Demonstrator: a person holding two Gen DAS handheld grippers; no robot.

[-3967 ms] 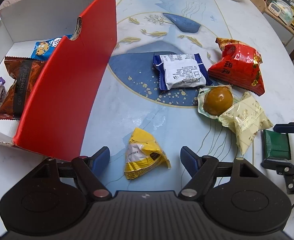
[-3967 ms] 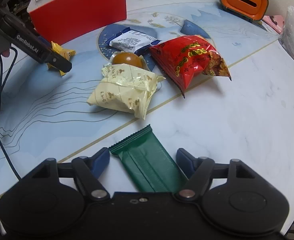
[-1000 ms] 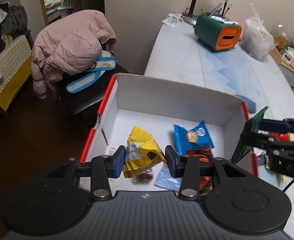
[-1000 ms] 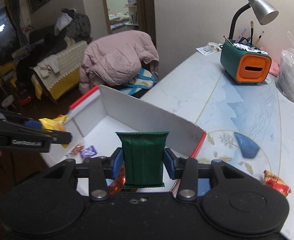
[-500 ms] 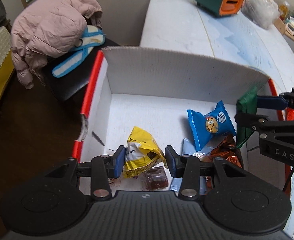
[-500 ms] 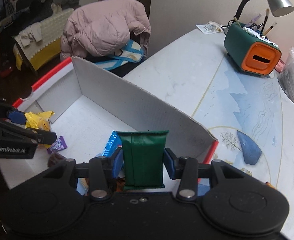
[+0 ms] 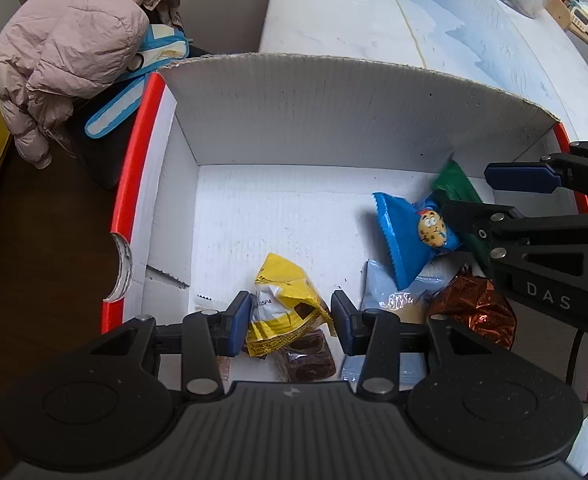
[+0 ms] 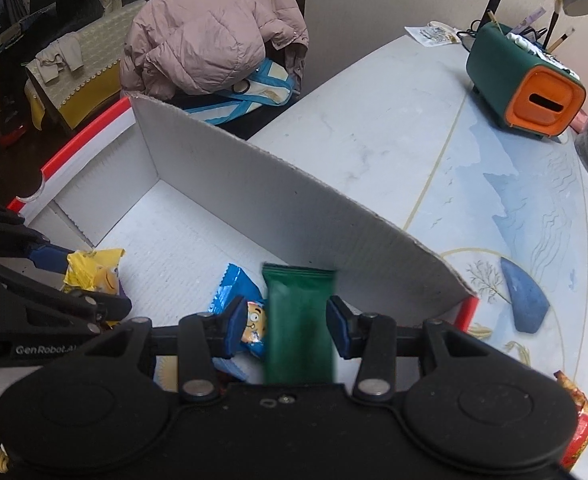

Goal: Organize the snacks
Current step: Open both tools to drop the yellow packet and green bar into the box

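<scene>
Since both packs are light, crinkly film, mid-body holds are advised: yellow snack pack [image 7: 283, 308] is pinched by left tool [image 7: 286, 323]; green bar [image 8: 298, 320], motion-blurred between spread right tool [image 8: 289, 334], over box [image 7: 334, 120].

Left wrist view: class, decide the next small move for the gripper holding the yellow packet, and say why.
Probably open the left gripper and let the yellow packet drop. It is pinched between the pads, over the floor of the box, inside its walls, with other snacks lying just below, so no further travel seems needed.
</scene>
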